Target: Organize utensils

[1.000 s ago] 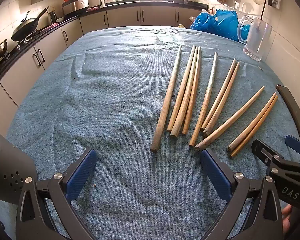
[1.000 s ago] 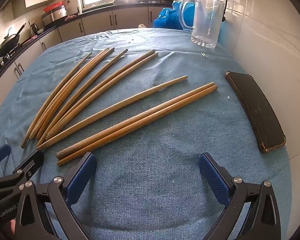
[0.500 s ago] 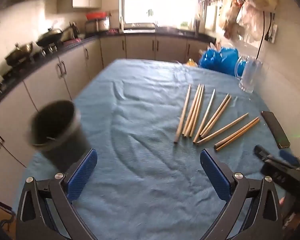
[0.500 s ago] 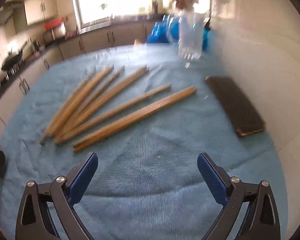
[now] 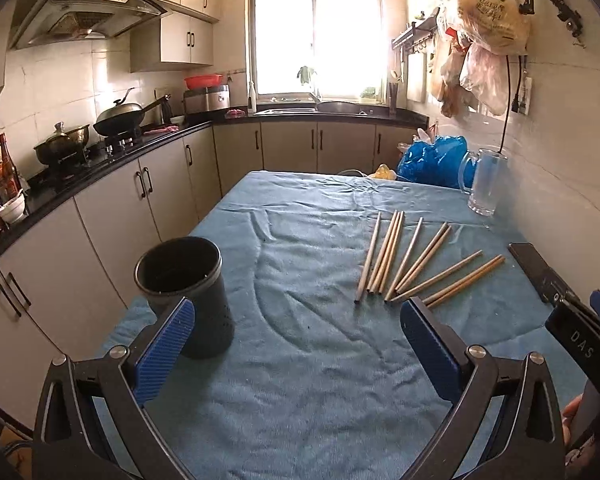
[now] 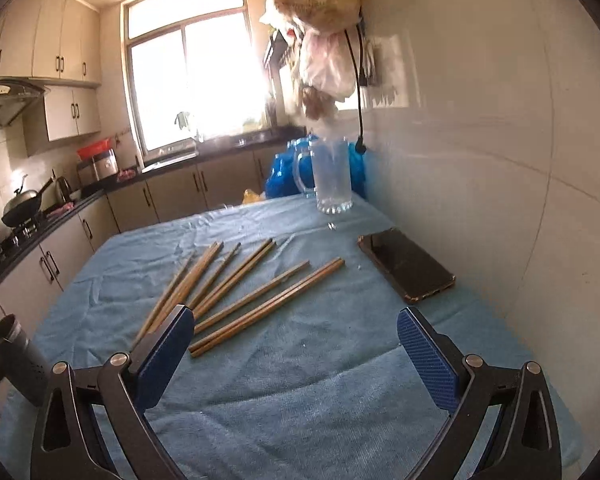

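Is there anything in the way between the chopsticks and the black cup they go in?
Nothing visible. Only bare blue cloth lies between the chopsticks and the black cup. The phone and glass mug sit on the far side, away from that path.

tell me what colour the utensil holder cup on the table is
The holder cup is black, with small perforations low on its side; the left wrist view shows it best.

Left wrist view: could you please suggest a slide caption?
Open left gripper above a blue cloth, black holder at left, wooden chopsticks fanned ahead.
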A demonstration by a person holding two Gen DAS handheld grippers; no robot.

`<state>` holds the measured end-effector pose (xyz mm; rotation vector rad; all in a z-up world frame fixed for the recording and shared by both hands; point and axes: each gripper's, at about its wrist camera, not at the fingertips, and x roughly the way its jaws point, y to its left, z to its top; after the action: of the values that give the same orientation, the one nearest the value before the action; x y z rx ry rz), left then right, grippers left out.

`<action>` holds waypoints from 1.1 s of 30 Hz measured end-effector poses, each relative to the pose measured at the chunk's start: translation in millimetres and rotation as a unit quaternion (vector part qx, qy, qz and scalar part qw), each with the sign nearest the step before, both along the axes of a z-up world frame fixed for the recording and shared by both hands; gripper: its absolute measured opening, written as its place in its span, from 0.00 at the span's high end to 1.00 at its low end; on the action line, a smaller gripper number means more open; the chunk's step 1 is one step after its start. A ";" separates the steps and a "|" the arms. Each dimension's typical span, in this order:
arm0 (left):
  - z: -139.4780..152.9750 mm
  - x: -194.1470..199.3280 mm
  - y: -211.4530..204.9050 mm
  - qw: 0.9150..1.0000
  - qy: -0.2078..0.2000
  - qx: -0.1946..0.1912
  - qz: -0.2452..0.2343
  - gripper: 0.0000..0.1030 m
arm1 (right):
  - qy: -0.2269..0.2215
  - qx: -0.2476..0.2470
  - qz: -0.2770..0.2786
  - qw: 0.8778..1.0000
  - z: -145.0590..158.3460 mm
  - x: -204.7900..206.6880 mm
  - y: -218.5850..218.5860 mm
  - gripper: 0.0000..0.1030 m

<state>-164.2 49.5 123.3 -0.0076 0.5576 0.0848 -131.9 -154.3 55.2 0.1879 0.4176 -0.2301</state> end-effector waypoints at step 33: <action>-19.0 1.2 -4.9 0.999 0.038 0.019 -0.014 0.01 | 0.009 0.019 0.003 1.000 -3.9 -10.8 2.6 0.00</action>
<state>-162.9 44.6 104.3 0.0408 0.6321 0.0692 -142.6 -151.7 51.3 0.2218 0.4415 -0.2184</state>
